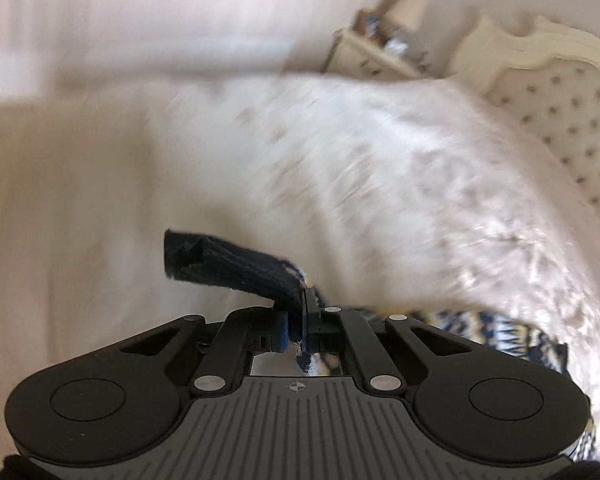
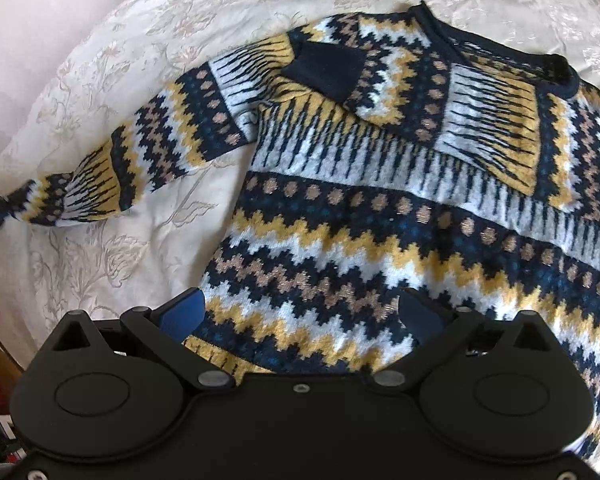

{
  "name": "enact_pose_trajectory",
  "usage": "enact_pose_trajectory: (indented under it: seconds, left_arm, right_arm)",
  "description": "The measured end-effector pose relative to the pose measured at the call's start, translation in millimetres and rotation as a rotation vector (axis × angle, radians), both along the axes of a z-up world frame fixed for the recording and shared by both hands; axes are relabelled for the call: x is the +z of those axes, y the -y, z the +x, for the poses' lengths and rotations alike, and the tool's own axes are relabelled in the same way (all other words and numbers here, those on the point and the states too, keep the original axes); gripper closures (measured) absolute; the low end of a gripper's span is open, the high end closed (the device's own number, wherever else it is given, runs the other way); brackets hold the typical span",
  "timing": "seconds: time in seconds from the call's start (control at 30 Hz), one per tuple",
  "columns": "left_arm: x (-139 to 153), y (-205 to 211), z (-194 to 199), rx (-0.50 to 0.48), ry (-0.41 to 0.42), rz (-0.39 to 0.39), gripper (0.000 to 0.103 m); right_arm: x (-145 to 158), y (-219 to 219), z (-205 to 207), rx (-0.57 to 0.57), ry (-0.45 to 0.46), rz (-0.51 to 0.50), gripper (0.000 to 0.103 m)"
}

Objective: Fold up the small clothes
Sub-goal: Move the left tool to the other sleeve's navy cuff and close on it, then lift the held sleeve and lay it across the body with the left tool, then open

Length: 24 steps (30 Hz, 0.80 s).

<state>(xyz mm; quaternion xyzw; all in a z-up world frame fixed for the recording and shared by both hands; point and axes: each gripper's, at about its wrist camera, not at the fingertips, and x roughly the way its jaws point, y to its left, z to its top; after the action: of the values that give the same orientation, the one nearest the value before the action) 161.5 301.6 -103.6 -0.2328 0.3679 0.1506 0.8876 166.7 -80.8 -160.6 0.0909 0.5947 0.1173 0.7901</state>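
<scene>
A patterned knit sweater in navy, yellow, white and tan lies flat on a white embroidered bedspread. Its right sleeve is folded across the chest, with the navy cuff lying on the body. Its left sleeve stretches out to the left, lifted at the far end. My left gripper is shut on that sleeve's navy cuff. My right gripper is open, its blue pads hovering over the sweater's lower hem.
In the left wrist view, a cream padded headboard and a bedside table with clutter stand at the far right; the view is blurred by motion. The bed's left edge drops to clutter on the floor.
</scene>
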Motion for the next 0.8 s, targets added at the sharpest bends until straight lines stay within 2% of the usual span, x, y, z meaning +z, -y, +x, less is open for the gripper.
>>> enact_pose_trajectory:
  seconds: [0.17, 0.27, 0.47, 0.63, 0.8]
  left_arm:
    - [44.5, 32.7, 22.8, -0.129, 0.107, 0.076, 0.098]
    - [65.0, 60.7, 33.9, -0.202, 0.171, 0.093, 0.098]
    - [98.1, 144.5, 56.7, -0.36, 0.259, 0.12, 0.098]
    - [106.3, 227.7, 69.7, -0.484, 0.298, 0.125, 0.098]
    - [89.9, 319.5, 79.9, -0.616, 0.299, 0.119, 0.098]
  right_arm:
    - [2.3, 21.9, -8.8, -0.049, 0.015, 0.031, 0.0]
    - [2.4, 38.5, -15.6, -0.076, 0.022, 0.047, 0.0]
    - [2.6, 86.9, -33.3, -0.129, 0.04, 0.077, 0.0]
    - [4.2, 136.9, -52.5, -0.188, 0.052, 0.091, 0.0]
    - [4.4, 186.6, -75.8, -0.255, 0.055, 0.12, 0.0]
